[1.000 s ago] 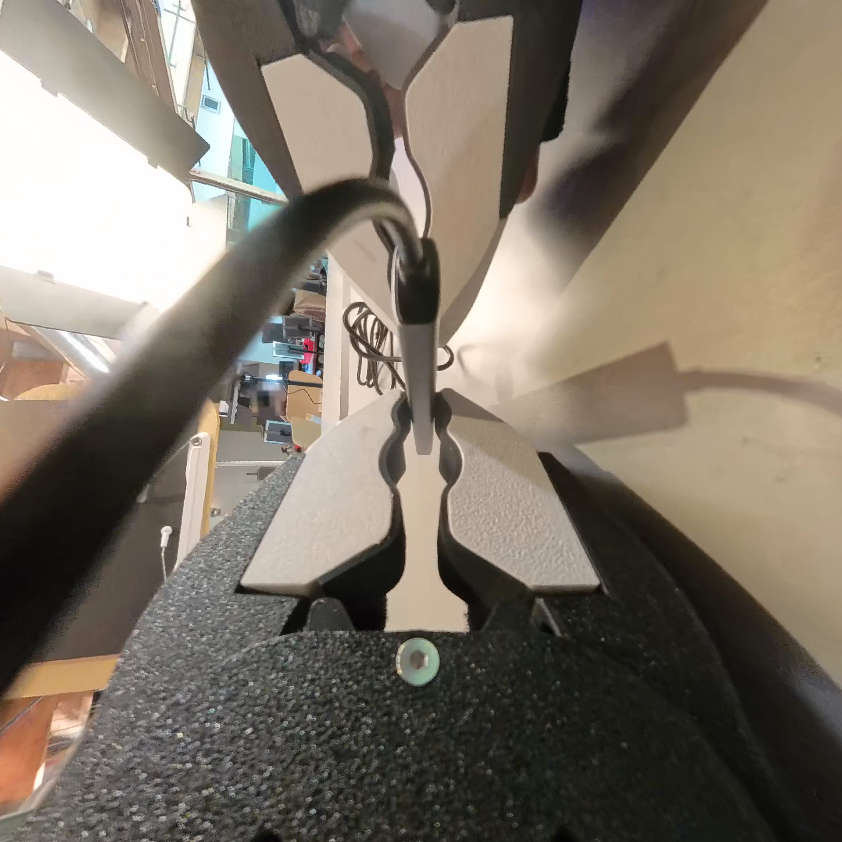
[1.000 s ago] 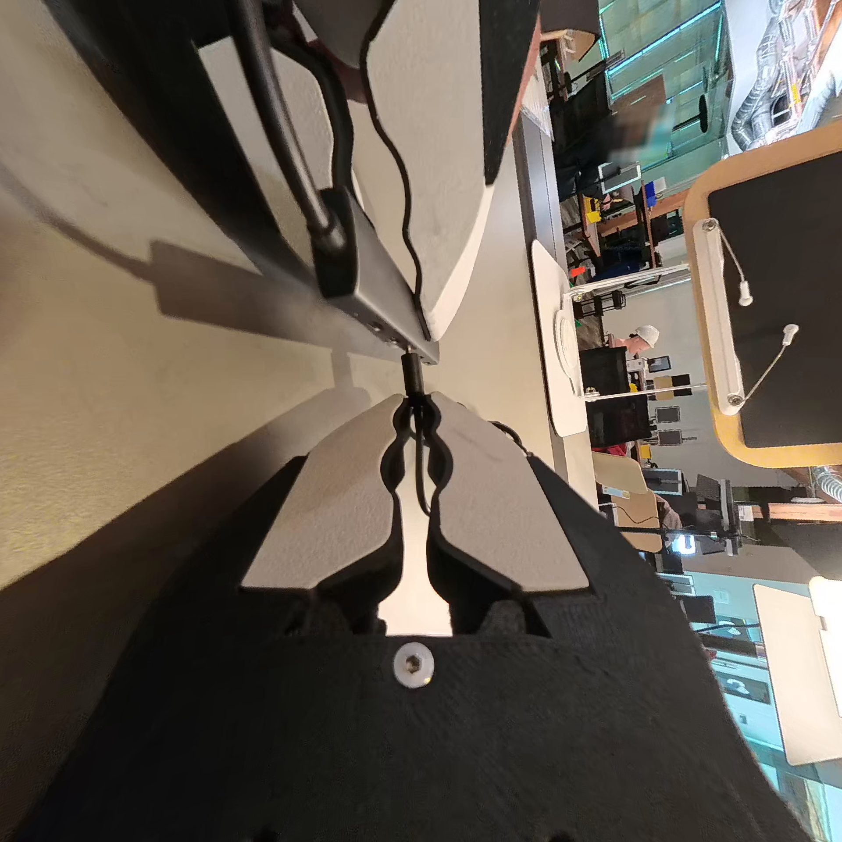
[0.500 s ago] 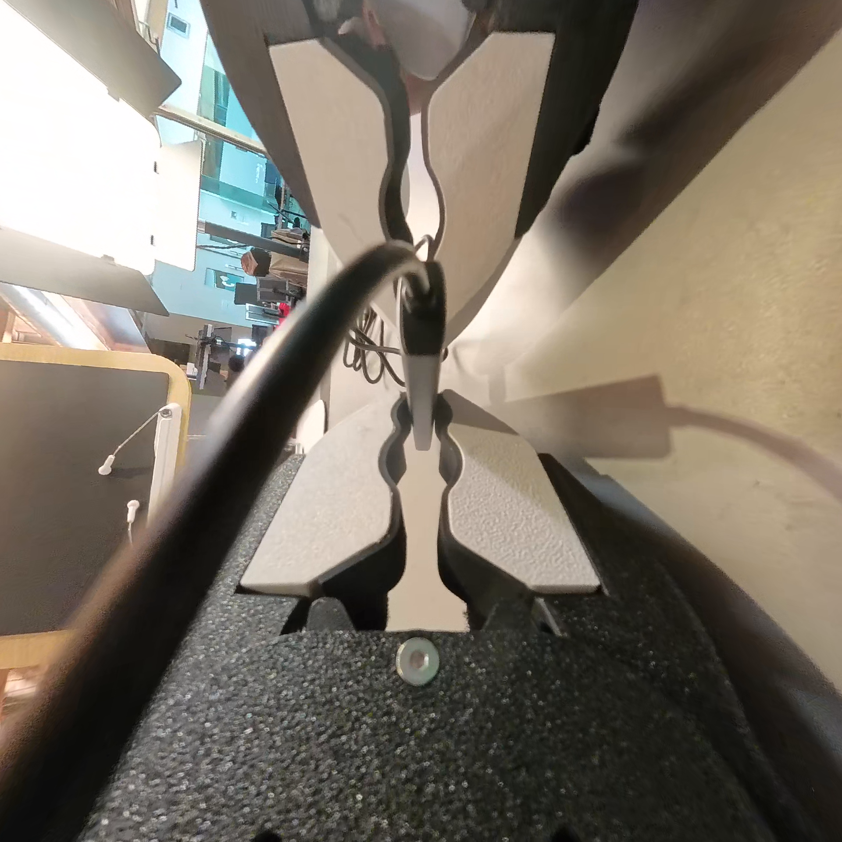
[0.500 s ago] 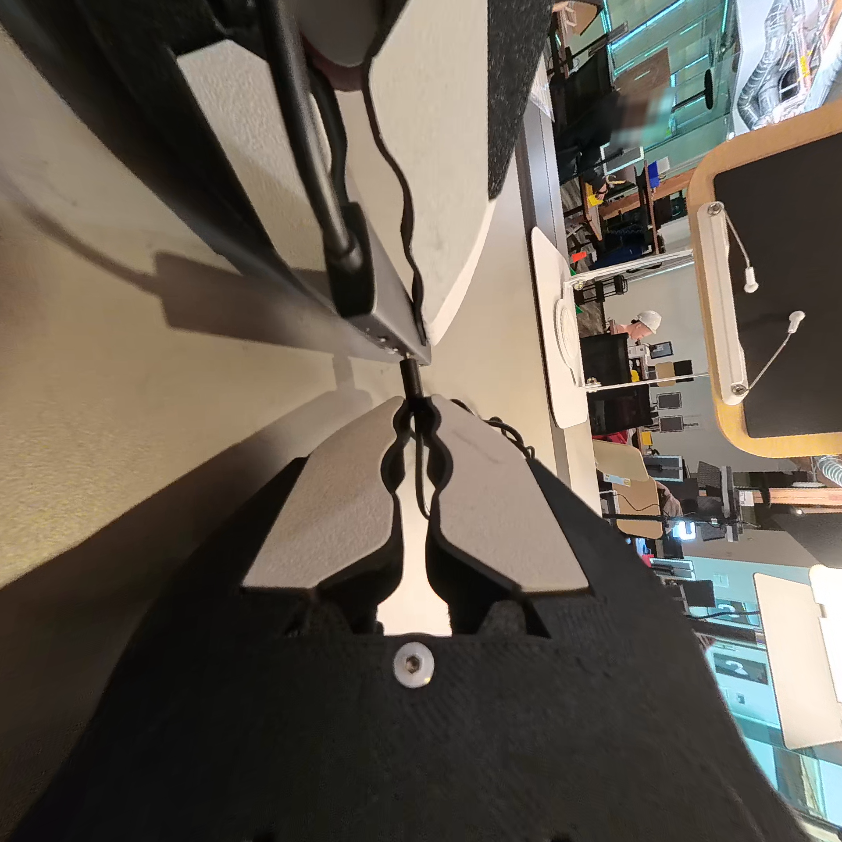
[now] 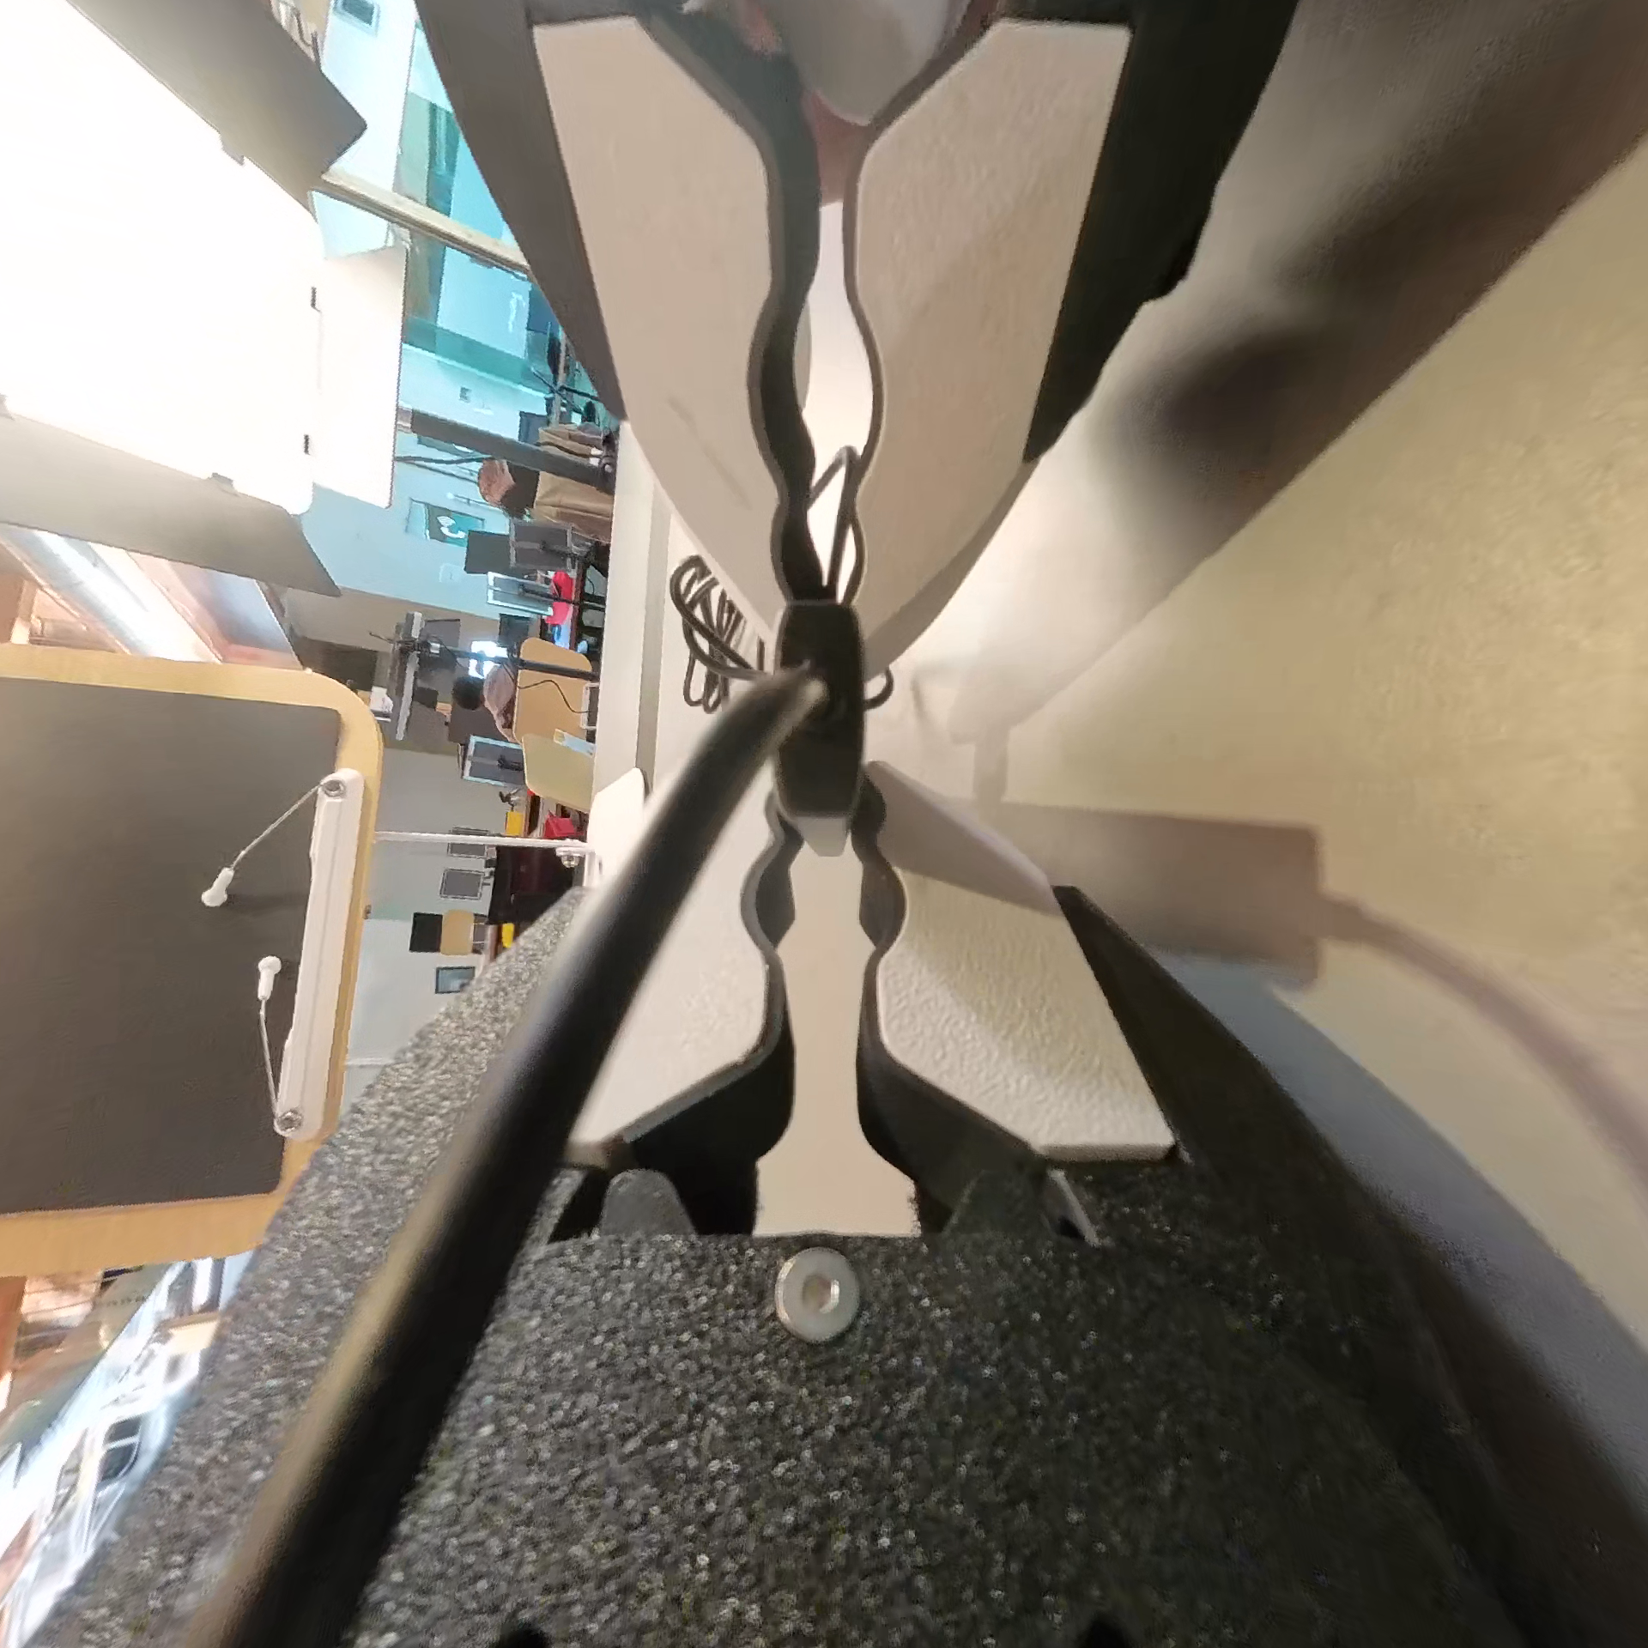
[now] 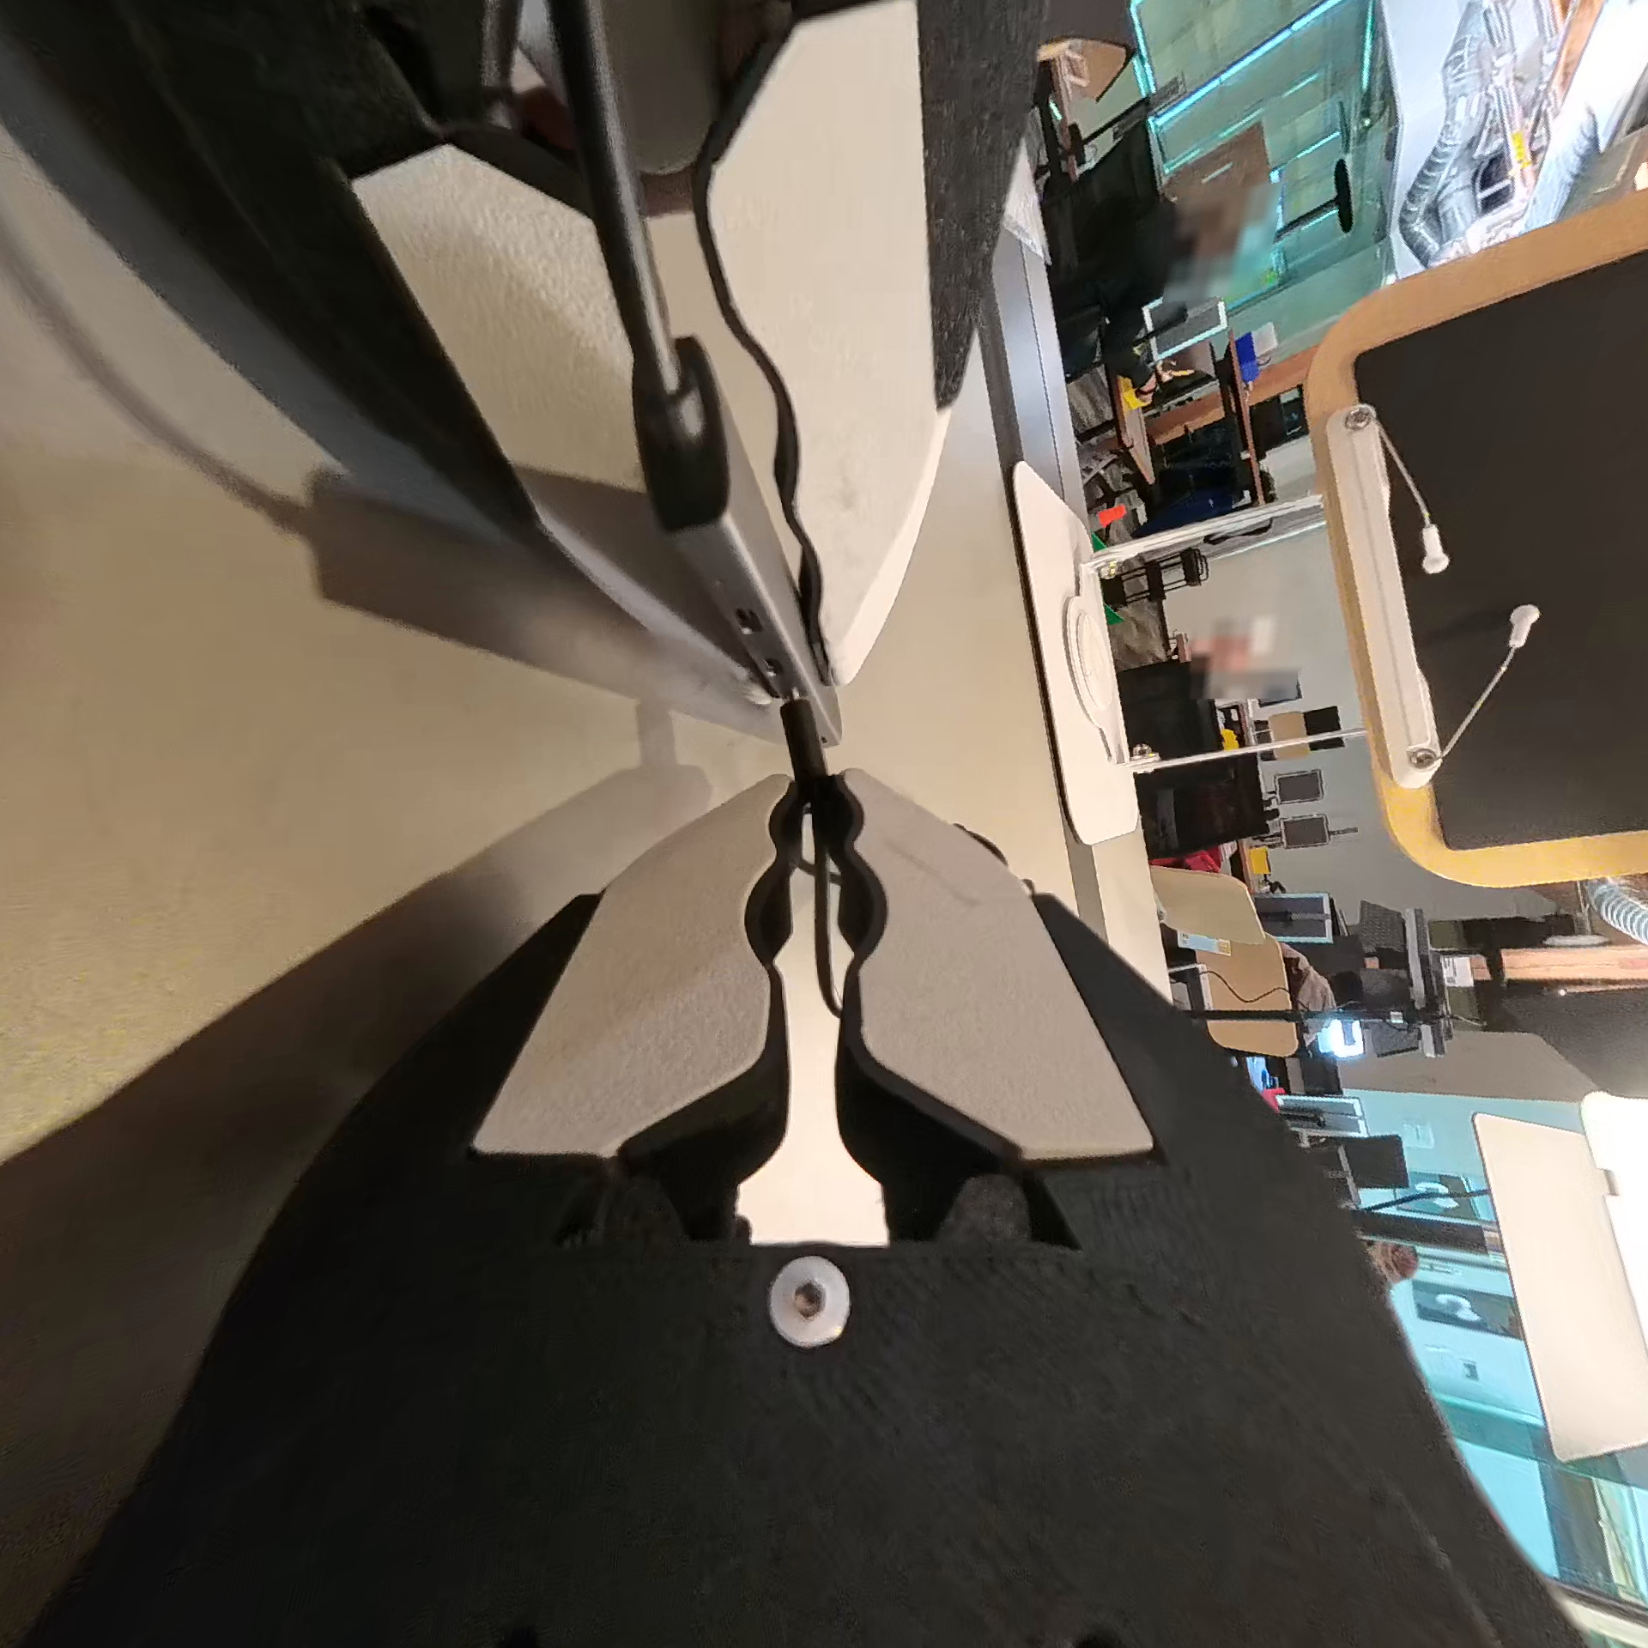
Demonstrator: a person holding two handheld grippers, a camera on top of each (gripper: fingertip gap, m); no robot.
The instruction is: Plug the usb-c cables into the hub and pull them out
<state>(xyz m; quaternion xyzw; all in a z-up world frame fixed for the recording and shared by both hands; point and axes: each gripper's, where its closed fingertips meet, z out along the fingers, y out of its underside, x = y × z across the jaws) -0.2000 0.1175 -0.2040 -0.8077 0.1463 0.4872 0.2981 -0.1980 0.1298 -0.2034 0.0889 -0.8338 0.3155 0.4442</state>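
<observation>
Grey hub (image 5: 819, 807) between hand-held gripper (image 5: 820, 847) fingertips

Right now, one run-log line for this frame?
left claw: shut on hub | right claw: shut on usb-c plug | plug at hub end port, seating depth unclear

Both wrist views, seemingly rolled sideways, face each other closely, sharing the hub (image 6: 713, 571).

Left gripper (image 5: 820, 825) clamps the silver hub (image 5: 819, 803) end-on between its fingers (image 5: 981, 1008); the hub's thick black cable (image 5: 571, 999) sweeps down-left. Opposite, the right gripper (image 5: 825, 571) pinches a thin cable above the pale bench (image 5: 1427, 553).
</observation>
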